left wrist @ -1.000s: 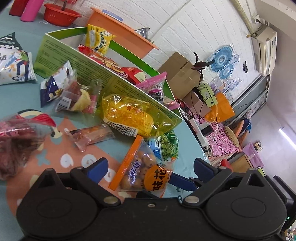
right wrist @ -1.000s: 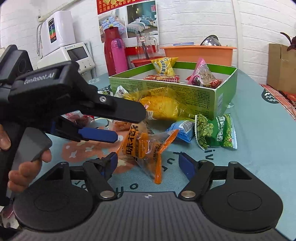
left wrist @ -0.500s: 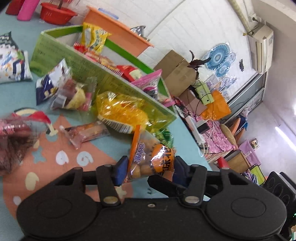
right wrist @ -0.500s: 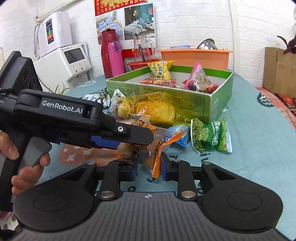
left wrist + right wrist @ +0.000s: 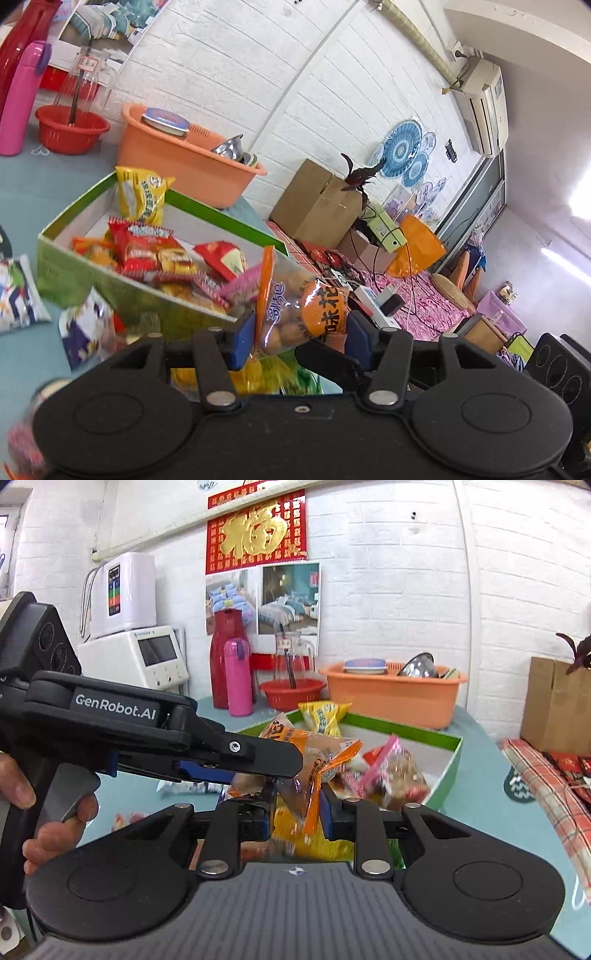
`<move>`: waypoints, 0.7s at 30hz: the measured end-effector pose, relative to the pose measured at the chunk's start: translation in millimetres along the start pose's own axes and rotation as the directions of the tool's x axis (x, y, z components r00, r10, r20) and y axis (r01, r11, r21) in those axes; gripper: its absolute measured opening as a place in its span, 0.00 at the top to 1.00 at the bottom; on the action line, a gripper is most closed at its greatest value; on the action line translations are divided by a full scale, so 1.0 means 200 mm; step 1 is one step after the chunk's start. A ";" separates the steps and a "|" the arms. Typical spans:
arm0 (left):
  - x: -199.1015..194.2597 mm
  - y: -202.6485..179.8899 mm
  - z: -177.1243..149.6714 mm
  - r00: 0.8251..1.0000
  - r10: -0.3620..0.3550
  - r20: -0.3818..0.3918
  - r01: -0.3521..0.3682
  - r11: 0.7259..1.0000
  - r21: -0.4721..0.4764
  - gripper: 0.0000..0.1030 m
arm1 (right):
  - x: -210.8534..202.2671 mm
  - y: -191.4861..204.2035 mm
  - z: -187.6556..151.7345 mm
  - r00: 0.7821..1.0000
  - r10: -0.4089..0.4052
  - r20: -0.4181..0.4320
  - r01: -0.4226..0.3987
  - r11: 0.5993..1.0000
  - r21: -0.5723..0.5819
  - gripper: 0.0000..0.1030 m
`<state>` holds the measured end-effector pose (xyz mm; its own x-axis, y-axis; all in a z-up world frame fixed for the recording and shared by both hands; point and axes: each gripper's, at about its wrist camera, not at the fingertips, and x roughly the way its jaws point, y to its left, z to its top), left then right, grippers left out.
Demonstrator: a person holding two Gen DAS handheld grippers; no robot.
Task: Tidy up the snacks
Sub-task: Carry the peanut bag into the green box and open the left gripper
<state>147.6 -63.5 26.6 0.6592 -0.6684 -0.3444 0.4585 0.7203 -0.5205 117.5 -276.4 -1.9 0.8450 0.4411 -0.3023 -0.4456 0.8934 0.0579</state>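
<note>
An orange peanut bag point(image 5: 295, 306) hangs in the air, held at both ends. My left gripper point(image 5: 300, 338) is shut on its lower part, blue pads point(image 5: 243, 339) pressing both sides. My right gripper point(image 5: 297, 810) is shut on the same bag point(image 5: 317, 753) by its orange sealed edge. In the right wrist view, the left gripper point(image 5: 273, 764) reaches in from the left, a hand point(image 5: 55, 834) on its trigger. Just beyond the bag stands the open green box point(image 5: 221, 218), with several snack packs inside and a yellow pack point(image 5: 142, 195) leaning on its far wall.
Loose snack packs point(image 5: 22, 295) lie on the teal table point(image 5: 22, 192) left of the box. Behind the box point(image 5: 406, 727) are an orange basin point(image 5: 391, 698), a red bowl point(image 5: 291, 694) and a pink bottle point(image 5: 238, 675). A cardboard box point(image 5: 317, 203) stands past the table's right edge.
Both grippers stood open around the peanut bag lying on the table. They shut on it and lifted it together, so the box's inside now shows.
</note>
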 end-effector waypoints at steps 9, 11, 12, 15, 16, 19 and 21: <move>0.20 0.19 0.13 0.999 0.022 -0.035 -0.023 0.998 -0.052 0.45 | 0.25 -0.09 0.05 0.999 -0.031 -0.031 0.031 1.000 -0.001 0.58; 0.23 0.22 0.14 0.999 0.029 -0.043 -0.031 0.998 -0.060 0.44 | 0.29 -0.10 0.05 0.999 -0.036 -0.041 0.036 0.999 -0.005 0.58; 0.25 0.23 0.14 0.998 0.034 -0.047 -0.037 0.997 -0.061 0.44 | 0.30 -0.10 0.05 0.998 -0.038 -0.045 0.037 0.999 -0.007 0.58; 0.28 0.26 0.15 0.997 0.054 -0.053 -0.057 0.996 -0.062 0.34 | 0.35 -0.13 0.04 0.998 -0.033 -0.056 0.033 0.999 0.004 0.58; 0.28 0.27 0.16 0.997 0.065 -0.052 -0.068 0.996 -0.065 0.20 | 0.36 -0.13 0.03 0.998 -0.031 -0.056 0.032 0.999 0.007 0.56; 0.27 0.29 0.15 0.995 0.092 -0.040 -0.095 0.992 -0.080 0.00 | 0.38 -0.15 0.01 0.998 -0.021 -0.059 0.022 1.000 0.009 0.41; 0.24 0.28 0.15 0.994 0.112 -0.006 -0.112 0.991 -0.075 0.00 | 0.38 -0.15 0.00 0.998 -0.028 -0.048 0.029 0.999 0.014 0.00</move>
<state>222.2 -50.8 3.9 0.7026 -0.5849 -0.4053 0.3359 0.7747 -0.5357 194.6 -269.6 -26.2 0.8419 0.4113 -0.3493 -0.4172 0.9067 0.0622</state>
